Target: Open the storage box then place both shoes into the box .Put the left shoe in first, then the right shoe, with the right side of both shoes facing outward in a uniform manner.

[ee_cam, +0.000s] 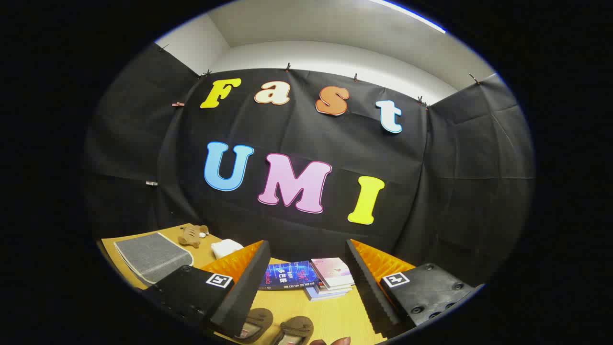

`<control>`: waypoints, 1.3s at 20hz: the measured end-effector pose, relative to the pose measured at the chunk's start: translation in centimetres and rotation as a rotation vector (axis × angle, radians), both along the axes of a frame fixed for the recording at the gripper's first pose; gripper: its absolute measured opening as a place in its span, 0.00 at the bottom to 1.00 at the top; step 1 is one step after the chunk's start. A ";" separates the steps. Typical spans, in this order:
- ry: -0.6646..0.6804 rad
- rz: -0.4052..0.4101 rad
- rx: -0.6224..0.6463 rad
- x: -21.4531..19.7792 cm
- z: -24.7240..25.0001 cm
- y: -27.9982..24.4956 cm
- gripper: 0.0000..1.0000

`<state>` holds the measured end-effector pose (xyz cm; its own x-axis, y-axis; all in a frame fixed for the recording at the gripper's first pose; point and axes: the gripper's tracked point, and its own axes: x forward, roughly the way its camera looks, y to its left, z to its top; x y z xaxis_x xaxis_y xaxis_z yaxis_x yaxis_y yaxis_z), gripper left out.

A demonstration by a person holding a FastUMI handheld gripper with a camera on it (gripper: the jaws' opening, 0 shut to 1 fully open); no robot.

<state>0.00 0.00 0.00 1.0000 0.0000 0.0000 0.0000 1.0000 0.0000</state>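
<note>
My gripper (306, 282) is open, its two fingers wide apart above the wooden table (330, 316), with nothing between them. Two brown shoes lie side by side low between the fingers, close to me: one (256, 322) by the left finger, the other (296, 329) just right of it. Only their tops show. A fingertip of a person's hand (335, 341) shows just right of the shoes.
A stack of books (311, 278) lies beyond the fingers near the black cloth wall. Left of the fingers are a grey cloth mat (151, 256), a small brown plush toy (192, 235) and a white folded cloth (226, 247).
</note>
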 end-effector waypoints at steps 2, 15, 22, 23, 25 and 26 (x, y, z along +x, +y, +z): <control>0.001 -0.003 -0.004 0.0 0.2 0.2 0.97; 0.010 -0.016 -0.029 0.4 0.7 1.2 0.97; 0.038 0.157 -0.002 1.1 0.2 5.1 0.97; 0.041 0.202 0.025 1.2 0.1 6.2 0.97; 0.048 0.314 0.091 1.1 0.3 9.0 0.97; 0.056 0.379 0.140 1.0 0.2 10.6 0.98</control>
<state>1.02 10.65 0.23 0.9275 0.3727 -0.0282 -0.3650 0.9194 0.1465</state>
